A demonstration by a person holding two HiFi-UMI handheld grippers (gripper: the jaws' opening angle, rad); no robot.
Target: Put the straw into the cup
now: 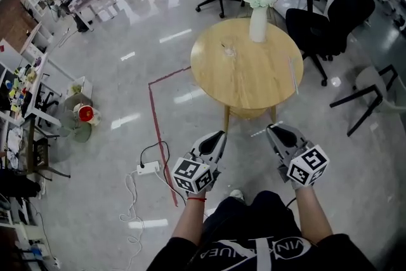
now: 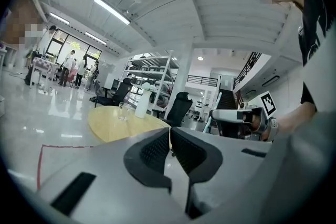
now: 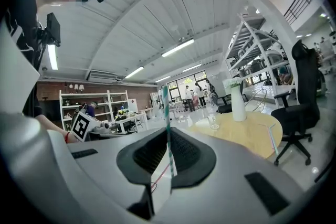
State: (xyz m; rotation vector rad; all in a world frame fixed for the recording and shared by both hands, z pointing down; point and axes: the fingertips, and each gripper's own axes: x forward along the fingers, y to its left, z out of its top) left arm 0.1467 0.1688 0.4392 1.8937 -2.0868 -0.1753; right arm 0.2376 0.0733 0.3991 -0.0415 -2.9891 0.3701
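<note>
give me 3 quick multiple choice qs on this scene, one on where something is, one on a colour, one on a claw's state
1. Where does the glass cup stand?
A) on the floor
B) on the round table
C) on a chair

2. What colours is the straw in the right claw?
A) green and white
B) red and yellow
C) plain black

3. How is the left claw?
A) wide open
B) shut on a straw
C) shut and empty

Answers:
1 B: the head view shows it on the tabletop, near the white vase.
2 A: the right gripper view shows the stripes.
3 C: the left gripper view shows its jaws together with nothing between them.
</note>
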